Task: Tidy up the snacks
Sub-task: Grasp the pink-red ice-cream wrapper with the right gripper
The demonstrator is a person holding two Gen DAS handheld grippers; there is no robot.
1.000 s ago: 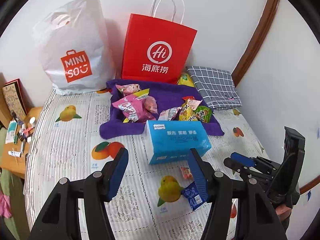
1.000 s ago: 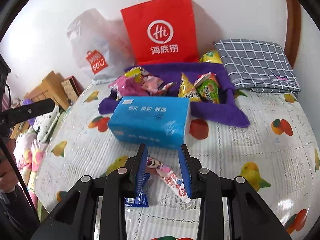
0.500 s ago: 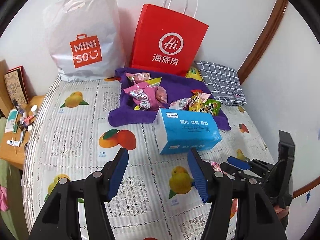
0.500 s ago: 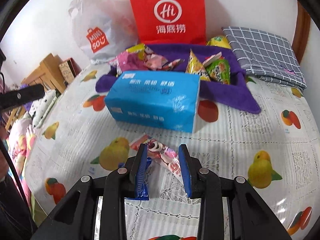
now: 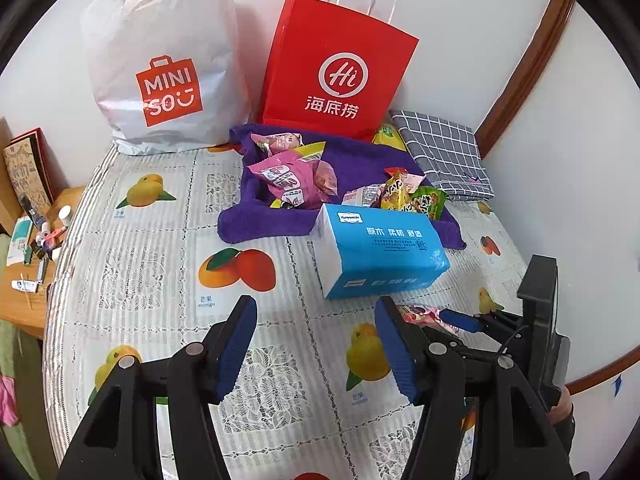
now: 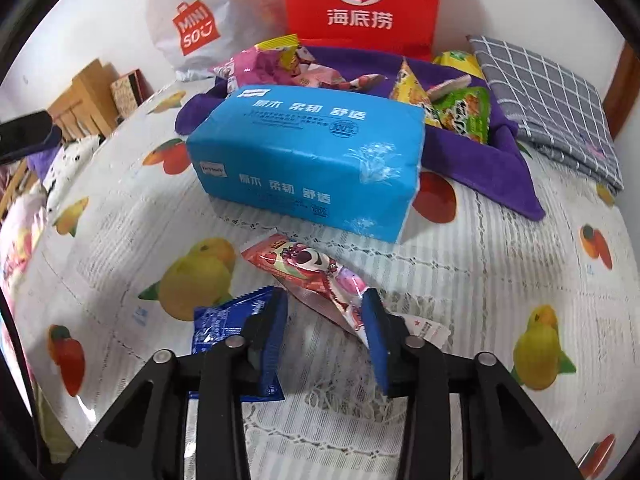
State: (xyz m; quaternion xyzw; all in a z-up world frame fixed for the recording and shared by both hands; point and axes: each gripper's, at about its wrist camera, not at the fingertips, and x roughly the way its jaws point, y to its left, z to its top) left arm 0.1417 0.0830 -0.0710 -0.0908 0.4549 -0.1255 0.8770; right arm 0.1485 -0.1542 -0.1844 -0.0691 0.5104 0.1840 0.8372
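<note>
The right gripper [image 6: 325, 316] tips steeply down over the fruit-print cloth [image 6: 500, 248], and its jaws are opening. The tail end of the pink strawberry packet [image 6: 308, 270] lies between the blue pads, flat on the cloth, not pinched. Just to its left a small blue packet [image 6: 218, 318] lies partly under the left finger. That makes two loose packets near the camera, right in front of one blue tissue pack [image 6: 308, 160].

Over on the left side, the left gripper [image 5: 316, 344] hangs lower-angled above bare cloth [image 5: 132, 256], fingers spread and nothing between them. From its camera the right gripper [image 5: 460, 319] shows low at the right, its tip by the pink packet [image 5: 420, 314].

Farther back, one purple towel [image 5: 352, 156] carries the heap of snacks [image 5: 292, 176]: a pink bunch on the left, yellow and green packets [image 5: 416, 198] on the right; an exact count I cannot tell. Behind stand two bags, one white [image 5: 160, 64], one red [image 5: 340, 68]. One folded checked cloth [image 5: 444, 156] lies far right.
</note>
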